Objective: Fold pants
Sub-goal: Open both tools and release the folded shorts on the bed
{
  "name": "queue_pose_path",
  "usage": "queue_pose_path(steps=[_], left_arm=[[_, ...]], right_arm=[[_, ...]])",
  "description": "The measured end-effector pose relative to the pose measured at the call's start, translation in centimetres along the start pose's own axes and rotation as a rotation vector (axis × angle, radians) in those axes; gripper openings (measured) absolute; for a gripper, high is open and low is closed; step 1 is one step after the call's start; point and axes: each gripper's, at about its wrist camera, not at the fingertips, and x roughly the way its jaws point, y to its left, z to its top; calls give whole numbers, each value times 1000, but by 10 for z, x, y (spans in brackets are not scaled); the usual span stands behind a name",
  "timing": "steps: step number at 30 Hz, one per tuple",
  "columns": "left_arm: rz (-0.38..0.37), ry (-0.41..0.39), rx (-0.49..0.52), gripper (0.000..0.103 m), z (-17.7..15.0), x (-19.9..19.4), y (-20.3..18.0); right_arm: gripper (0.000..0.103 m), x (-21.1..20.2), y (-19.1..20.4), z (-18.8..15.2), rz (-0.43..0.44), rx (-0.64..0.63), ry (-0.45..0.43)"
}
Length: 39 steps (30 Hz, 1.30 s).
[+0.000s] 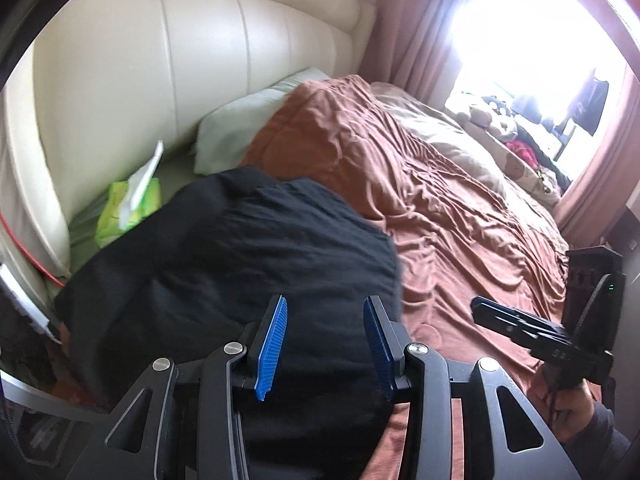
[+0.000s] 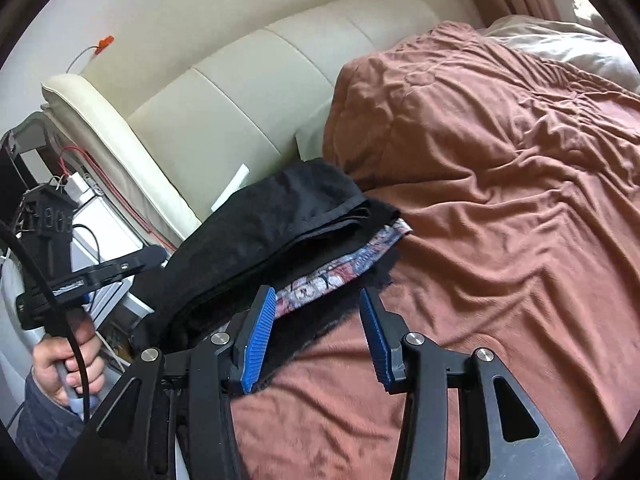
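The black pants [image 1: 224,264] lie folded in a thick stack on the bed near the headboard. In the right wrist view the pants [image 2: 280,216] show layered folded edges, with a patterned cloth [image 2: 344,264] sticking out from under them. My left gripper [image 1: 326,304] hovers over the stack, open, its blue pads clear of the fabric. My right gripper [image 2: 317,292] is open too, above the stack's near edge and the brown blanket [image 2: 500,200]. Each gripper shows in the other's view: the right gripper [image 1: 480,306] and the left gripper [image 2: 156,256], both held in a hand.
A cream padded headboard [image 1: 160,80] stands behind the pants. A green tissue pack [image 1: 128,204] and a pale pillow [image 1: 248,124] lie beside it. Pink curtains [image 1: 412,20] and a bright window are at the far end. A bedside unit with cables [image 2: 100,216] is left of the bed.
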Motion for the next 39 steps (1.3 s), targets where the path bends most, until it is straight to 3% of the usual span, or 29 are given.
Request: queue_pose_path(steps=[3,5,9,13,18,20,21,26,29,34,39], left_arm=[[2,17,12,34,-5,7,-14],[-4,42,16,22,-7,14,-22],[31,100,30,18,-19,28,-32],[54,149,-17,16,-29,40,-25],[67,139,-15,16,-33,25,-34],[67,130,-18,18,-34,15,-37],[65,124,-28,20,-34,10,-38],[83,86,-28,69,-40,-12,-46],[73,60,-37,87,-43,-26,-54],[62,18,-15,100,-50,-54,-76],[55,-19,21,101,-59,-79,-101]], right_arm=[[42,-26,-4,-5,-8,0,-1],[42,-42,-6,-10,-15,-4,-5],[42,-70,-8,-24,-32,-22,-4],[42,-90,-12,-38,-53,-40,12],[56,-110,-17,-45,-86,-47,17],[68,-120,-17,-45,-113,-59,14],[72,-124,-15,-45,-131,-65,10],[91,-149,3,-47,-166,-131,-17],[103,-167,10,-47,-183,-132,-38],[103,-197,18,-54,-243,-129,-66],[103,-228,27,-62,-252,-126,-86]])
